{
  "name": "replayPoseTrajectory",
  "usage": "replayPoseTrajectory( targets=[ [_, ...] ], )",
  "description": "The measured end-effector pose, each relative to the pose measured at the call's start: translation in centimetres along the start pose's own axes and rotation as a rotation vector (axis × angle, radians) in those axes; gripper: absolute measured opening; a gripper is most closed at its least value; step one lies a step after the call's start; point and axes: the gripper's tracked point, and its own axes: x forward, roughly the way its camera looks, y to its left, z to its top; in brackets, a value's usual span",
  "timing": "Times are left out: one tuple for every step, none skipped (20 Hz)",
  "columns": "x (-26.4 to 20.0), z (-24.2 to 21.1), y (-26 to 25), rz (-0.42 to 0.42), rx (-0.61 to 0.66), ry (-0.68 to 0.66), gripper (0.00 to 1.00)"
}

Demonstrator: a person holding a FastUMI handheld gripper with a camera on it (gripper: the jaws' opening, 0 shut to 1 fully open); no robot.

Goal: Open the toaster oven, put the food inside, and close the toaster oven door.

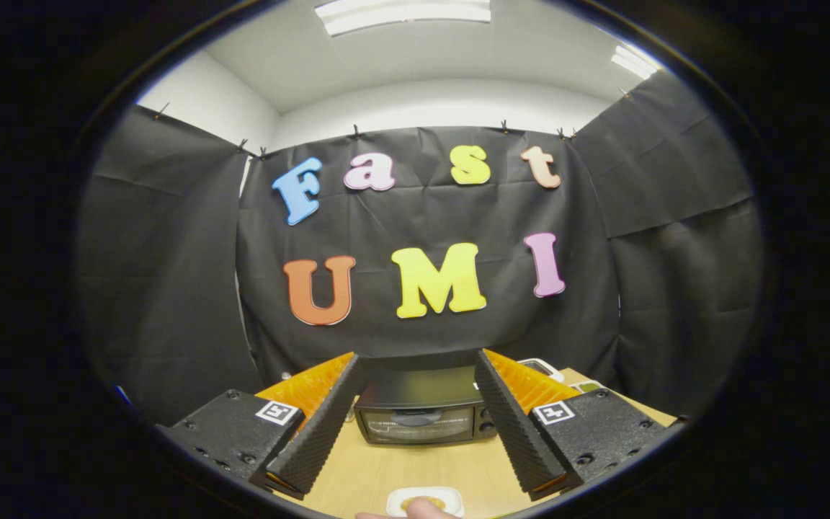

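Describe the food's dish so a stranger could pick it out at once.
Start at the wooden table before the black cloth wall. The toaster oven, door closed, sits beyond the open gripper. Nearer than the fingers lies a small white dish holding something golden, a fingertip at its edge; it is the one pale, flat item.

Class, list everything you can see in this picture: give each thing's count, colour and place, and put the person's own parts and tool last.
toaster oven: one, black, door closed, on the table beyond the tongs' fingers.
table: one, light wood, under everything.
plate: one, white, near edge of the table, between the fingers.
food: one piece, golden-brown, on the plate.
white objects: unclear, behind the oven.
fingertip: one, at the plate.
tongs: one, fingers open, holding nothing.
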Motion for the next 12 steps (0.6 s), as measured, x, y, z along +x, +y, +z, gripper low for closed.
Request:
replayPoseTrajectory(
  targets=[
    [0.4, 0.0, 0.0, 0.003, 0.003, 0.000, 1.00],
    [0.9, -0.2, 0.0, 0.006, 0.007, -0.003, 1.00],
    [1.5, -0.3, 0.0, 0.011, 0.006, -0.008, 1.00],
    [2.2, -0.6, -0.1, 0.011, 0.001, -0.007, 1.00],
    [3.0, -1.0, -0.1, 0.013, -0.002, -0.008, 1.00],
    [3.9, -1.6, -0.1, 0.018, -0.002, -0.007, 1.00],
    [4.9, -2.1, 0.1, 0.029, -0.002, -0.009, 1.00],
    [6.0, -2.8, 0.6, 0.047, -0.007, -0.006, 1.00],
    [7.2, -3.7, 0.9, 0.063, -0.013, 0.000, 1.00],
    [8.5, -4.8, 1.1, 0.076, -0.021, 0.009, 1.00],
    [9.8, -5.9, 1.3, 0.085, -0.023, 0.021, 1.00],
    [11.1, -7.2, 1.7, 0.090, -0.025, 0.034, 1.00]
  ],
)
